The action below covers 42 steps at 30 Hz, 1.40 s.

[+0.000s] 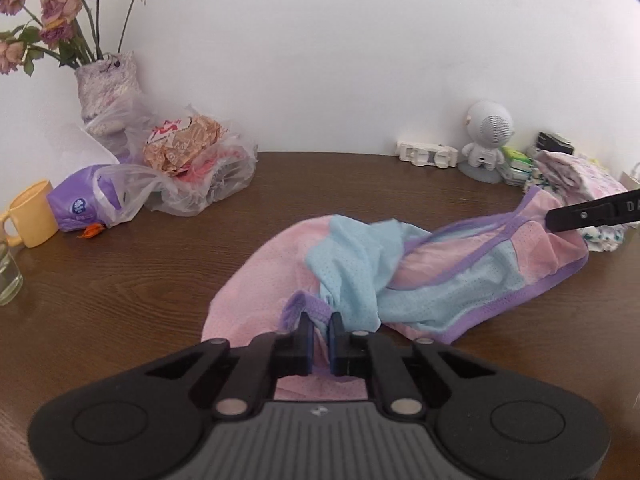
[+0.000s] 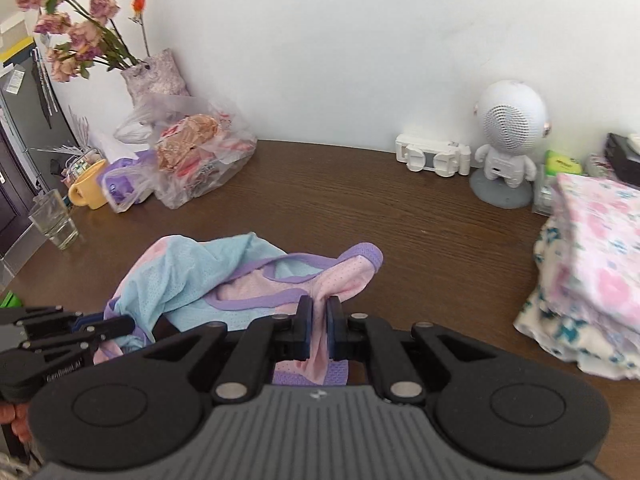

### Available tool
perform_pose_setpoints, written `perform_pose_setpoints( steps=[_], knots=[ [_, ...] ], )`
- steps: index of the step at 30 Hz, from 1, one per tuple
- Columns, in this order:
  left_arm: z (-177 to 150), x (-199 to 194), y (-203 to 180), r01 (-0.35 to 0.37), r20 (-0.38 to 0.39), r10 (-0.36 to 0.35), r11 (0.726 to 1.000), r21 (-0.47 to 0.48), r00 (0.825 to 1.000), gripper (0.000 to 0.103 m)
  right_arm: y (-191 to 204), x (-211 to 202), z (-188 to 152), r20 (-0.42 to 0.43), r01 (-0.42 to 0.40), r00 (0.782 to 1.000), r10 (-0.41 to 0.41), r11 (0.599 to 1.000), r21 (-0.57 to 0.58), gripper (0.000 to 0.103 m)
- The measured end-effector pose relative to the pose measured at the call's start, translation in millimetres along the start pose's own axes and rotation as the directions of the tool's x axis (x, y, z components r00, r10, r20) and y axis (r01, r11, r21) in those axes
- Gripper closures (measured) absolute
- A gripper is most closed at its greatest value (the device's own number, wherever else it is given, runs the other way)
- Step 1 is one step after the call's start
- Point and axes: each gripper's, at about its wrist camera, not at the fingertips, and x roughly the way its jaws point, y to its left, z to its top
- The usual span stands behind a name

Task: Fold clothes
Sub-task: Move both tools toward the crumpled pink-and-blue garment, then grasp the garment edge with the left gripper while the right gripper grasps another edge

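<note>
Crumpled pink-blue mesh garment (image 1: 360, 276), probably a vest; left gripper (image 1: 320, 330) and right gripper (image 2: 319, 322) each pinch it.

dark wood table (image 1: 360, 184) bears mesh garment (image 1: 256, 280), yellow mug (image 1: 34, 212), folded clothes (image 2: 592, 264).

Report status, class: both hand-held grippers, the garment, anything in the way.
Left hand-held gripper and right hand-held gripper shut on pink-blue mesh garment. Garment bunched, unfolded, on table. Folded clothes stack close on the right.
</note>
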Motion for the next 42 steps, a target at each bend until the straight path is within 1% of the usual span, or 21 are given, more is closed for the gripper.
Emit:
perform_pose_setpoints(
  steps=[3,6,9,10,12,14,16,19,24,26,29,31,32,33,34,35,36,38,40,41,42],
  knots=[
    [-18.0,-56.0,-10.0,0.062,0.037,-0.063,0.997,0.043,0.997,0.097,-10.1,-79.2,-39.5,0.029,0.004,1.000,-0.003,1.000,-0.025,0.097],
    [-36.7,-110.3,-24.5,0.136,0.058,-0.142,0.987,0.085,0.988,0.097,-20.4,-153.5,-87.9,0.032,0.018,0.999,-0.017,0.999,-0.037,0.097],
    [-43.8,-146.9,-43.1,0.175,0.071,-0.186,0.975,0.134,0.980,0.097,-35.1,-218.8,-138.2,0.019,0.029,0.999,-0.029,0.999,-0.023,0.097],
    [-46.0,-159.0,-49.3,0.188,0.074,-0.200,0.971,0.151,0.977,0.097,-39.8,-232.7,-151.0,0.014,0.036,0.999,-0.035,0.999,-0.014,0.097],
    [-33.7,-163.9,-65.6,0.173,0.089,-0.191,0.967,0.185,0.977,0.097,-49.5,-261.1,-181.4,-0.001,0.061,0.998,-0.061,0.998,0.015,0.097],
    [-16.2,-162.0,-83.9,0.154,0.101,-0.179,0.964,0.218,0.979,0.097,-61.6,-277.2,-199.1,-0.004,0.087,0.996,-0.087,0.995,0.055,0.097],
    [2.9,-146.1,-106.5,0.132,0.099,-0.161,0.960,0.248,0.982,0.097,-76.2,-288.4,-214.7,0.003,0.092,0.996,-0.093,0.990,0.111,0.097],
    [25.2,-105.5,-146.2,0.121,0.056,-0.143,0.949,0.291,0.988,0.097,-95.9,-294.2,-234.6,0.006,0.107,0.994,-0.109,0.979,0.174,0.097],
    [34.1,-28.3,-198.8,0.156,-0.057,-0.145,0.934,0.321,0.988,0.096,-120.3,-286.4,-261.5,-0.028,0.124,0.992,-0.121,0.965,0.233,0.097],
    [31.5,-1.9,-211.7,0.170,-0.099,-0.147,0.936,0.308,0.984,0.096,-128.5,-281.6,-267.8,-0.038,0.132,0.991,-0.126,0.960,0.246,0.097],
    [28.6,25.3,-223.6,0.181,-0.132,-0.148,0.939,0.292,0.980,0.094,-140.2,-276.1,-271.6,-0.048,0.129,0.992,-0.121,0.955,0.267,0.097],
    [27.8,37.1,-228.0,0.182,-0.135,-0.149,0.942,0.282,0.980,0.087,-146.3,-272.7,-273.7,-0.054,0.127,0.992,-0.117,0.952,0.277,0.096],
    [27.1,40.0,-228.8,0.184,-0.135,-0.152,0.943,0.278,0.979,0.087,-148.8,-270.9,-274.5,-0.056,0.123,0.992,-0.112,0.951,0.283,0.096],
    [27.2,40.7,-228.6,0.189,-0.137,-0.156,0.943,0.275,0.978,0.079,-151.2,-269.1,-275.2,-0.058,0.120,0.993,-0.107,0.950,0.288,0.096],
    [27.4,41.3,-228.4,0.194,-0.139,-0.161,0.942,0.272,0.977,0.062,-152.7,-268.0,-276.0,-0.059,0.114,0.993,-0.101,0.949,0.294,0.096],
    [27.2,37.6,-226.4,0.196,-0.135,-0.165,0.943,0.270,0.977,0.053,-154.2,-267.0,-276.8,-0.059,0.109,0.994,-0.096,0.948,0.300,0.096],
    [26.6,28.3,-223.1,0.193,-0.119,-0.166,0.943,0.271,0.979,0.040,-155.8,-266.9,-278.2,-0.057,0.105,0.994,-0.092,0.946,0.306,0.096],
    [22.4,3.8,-214.3,0.193,-0.085,-0.175,0.939,0.284,0.981,0.036,-159.1,-267.0,-280.6,-0.051,0.095,0.995,-0.083,0.942,0.323,0.095],
    [14.6,-26.7,-203.3,0.201,-0.051,-0.195,0.930,0.308,0.980,0.023,-162.1,-268.4,-282.7,-0.043,0.079,0.997,-0.069,0.936,0.343,0.093],
    [7.0,-41.8,-198.1,0.208,-0.039,-0.207,0.921,0.331,0.978,0.019,-164.1,-269.8,-283.3,-0.037,0.075,0.997,-0.066,0.934,0.350,0.090],
    [-3.2,-54.6,-195.4,0.218,-0.039,-0.219,0.904,0.367,0.975,0.017,-164.6,-271.0,-283.6,-0.032,0.078,0.997,-0.071,0.935,0.347,0.089]
  ],
)
